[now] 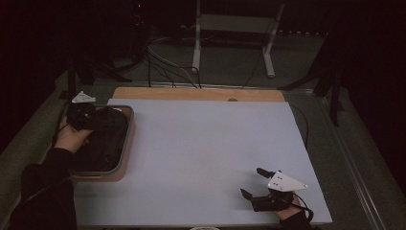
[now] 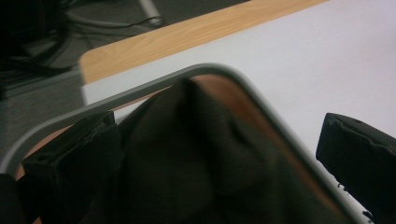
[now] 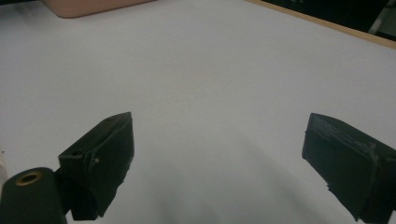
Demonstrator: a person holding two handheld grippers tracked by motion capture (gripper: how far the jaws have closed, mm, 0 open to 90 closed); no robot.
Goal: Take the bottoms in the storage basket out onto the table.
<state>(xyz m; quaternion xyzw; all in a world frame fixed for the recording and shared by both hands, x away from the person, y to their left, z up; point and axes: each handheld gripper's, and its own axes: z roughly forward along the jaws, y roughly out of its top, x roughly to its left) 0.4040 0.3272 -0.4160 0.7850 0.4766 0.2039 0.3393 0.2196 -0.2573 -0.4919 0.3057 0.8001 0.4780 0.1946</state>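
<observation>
**A:** Where is the left gripper (image 2: 215, 154) working right now?

**B:** It is hovering over the tray (image 1: 128, 139) at the table's (image 1: 201, 143) left edge, toward the far-left corner. Its jaws are standing wide apart, straddling a fold of the dark cloth (image 2: 196, 158) that is bunching up inside the tray.

**A:** So it is going for a grab?

**B:** That's my reading. It should be sinking lower so both pads are flanking the raised fold, then closing on a thick ridge rather than a thin edge, and staying off the tray's rim.

**A:** And the right gripper (image 1: 253, 183)?

**B:** It is waiting near the table's near-right corner, jaws spread, gripping nothing, over bare white surface.
</observation>
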